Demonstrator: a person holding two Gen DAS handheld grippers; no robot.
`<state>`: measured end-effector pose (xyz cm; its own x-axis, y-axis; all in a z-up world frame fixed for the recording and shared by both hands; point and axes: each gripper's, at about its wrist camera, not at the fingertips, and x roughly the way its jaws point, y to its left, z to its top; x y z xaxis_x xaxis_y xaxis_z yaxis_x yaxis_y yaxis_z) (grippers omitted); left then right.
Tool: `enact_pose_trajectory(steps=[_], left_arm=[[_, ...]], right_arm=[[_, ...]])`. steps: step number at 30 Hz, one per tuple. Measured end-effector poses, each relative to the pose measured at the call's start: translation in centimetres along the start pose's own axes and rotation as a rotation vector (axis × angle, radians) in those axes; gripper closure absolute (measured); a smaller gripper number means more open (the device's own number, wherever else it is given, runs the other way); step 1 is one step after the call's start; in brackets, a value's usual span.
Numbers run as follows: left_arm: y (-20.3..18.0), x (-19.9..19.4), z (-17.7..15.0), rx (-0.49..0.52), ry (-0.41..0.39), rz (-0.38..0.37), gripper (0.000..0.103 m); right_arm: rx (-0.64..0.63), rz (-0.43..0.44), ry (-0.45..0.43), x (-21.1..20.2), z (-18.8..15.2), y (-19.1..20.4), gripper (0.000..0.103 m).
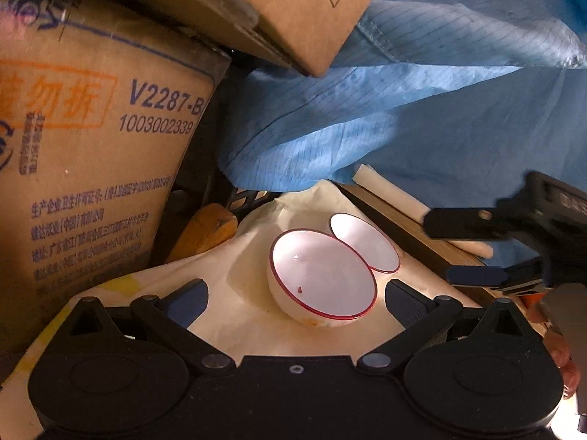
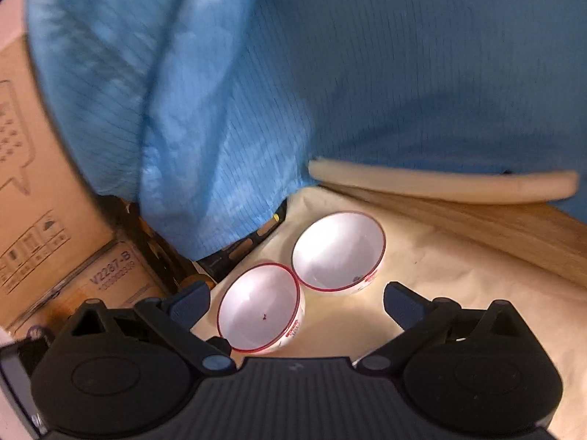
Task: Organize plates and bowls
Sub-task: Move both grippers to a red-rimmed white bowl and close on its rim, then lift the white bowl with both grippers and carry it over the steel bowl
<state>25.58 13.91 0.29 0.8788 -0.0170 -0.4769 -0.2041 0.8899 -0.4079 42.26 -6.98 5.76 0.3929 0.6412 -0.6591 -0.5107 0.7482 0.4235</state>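
Item: two white bowls with thin red rims, standing side by side on a cream cloth over a wooden tabletop.

Near bowl: plain glossy white inside, with one small dark red speck low on the inner wall. The right wrist view shows red printing on its outer wall; the lettering is too small to read.

Far bowl: same make, with red printing and a small dark mark near its rim in the right wrist view. In the left wrist view the near bowl covers part of it.

Position: the rims touch or nearly touch; which cannot be told. Both stand upright, mouths up. Being round, neither has a long axis; the pair lines up roughly along the cloth's edge, beside the blue garment.

Left gripper: jaws spread wide, nothing between the pads; the near bowl sits just ahead of the gap.

Right gripper: jaws spread, pads clear of both bowls. The near bowl lies by its left finger, the far bowl ahead of the gap. In the left wrist view it enters from the right, blurred.

Surroundings: a blue pinstriped garment hangs behind, hiding the table's back edge. Printed cardboard boxes are stacked on the left. A cream foam strip lies along the far table edge. Fingers of a hand show at the right border, mostly cut off.
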Motion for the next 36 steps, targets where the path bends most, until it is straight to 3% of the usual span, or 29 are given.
enact_pose_trajectory(steps=[5,9,11,19,24,36], left_arm=[[0.0,0.4,-0.3,-0.047,0.002,-0.049,0.001],[0.1,0.9,-0.2,-0.073,0.010,-0.079,0.008],[0.0,1.2,-0.2,-0.070,0.024,-0.086,0.015],[0.9,1.9,-0.4,-0.149,0.029,-0.096,0.035],[1.3,2.7,-0.5,-0.176,0.051,-0.095,0.056],[1.7,3.1,-0.6,-0.193,0.059,-0.070,0.068]], right_arm=[[0.075,0.043,0.057,1.7,-0.1,-0.8,0.001],[0.080,0.032,0.073,2.7,-0.2,-0.9,0.006],[0.082,0.030,0.085,3.1,-0.2,-0.9,0.015],[0.087,0.040,0.100,3.9,-0.1,-0.6,0.032],[0.100,0.037,0.107,4.1,0.1,-0.7,0.045],[0.046,-0.021,0.139,5.2,-0.6,0.0,0.080]])
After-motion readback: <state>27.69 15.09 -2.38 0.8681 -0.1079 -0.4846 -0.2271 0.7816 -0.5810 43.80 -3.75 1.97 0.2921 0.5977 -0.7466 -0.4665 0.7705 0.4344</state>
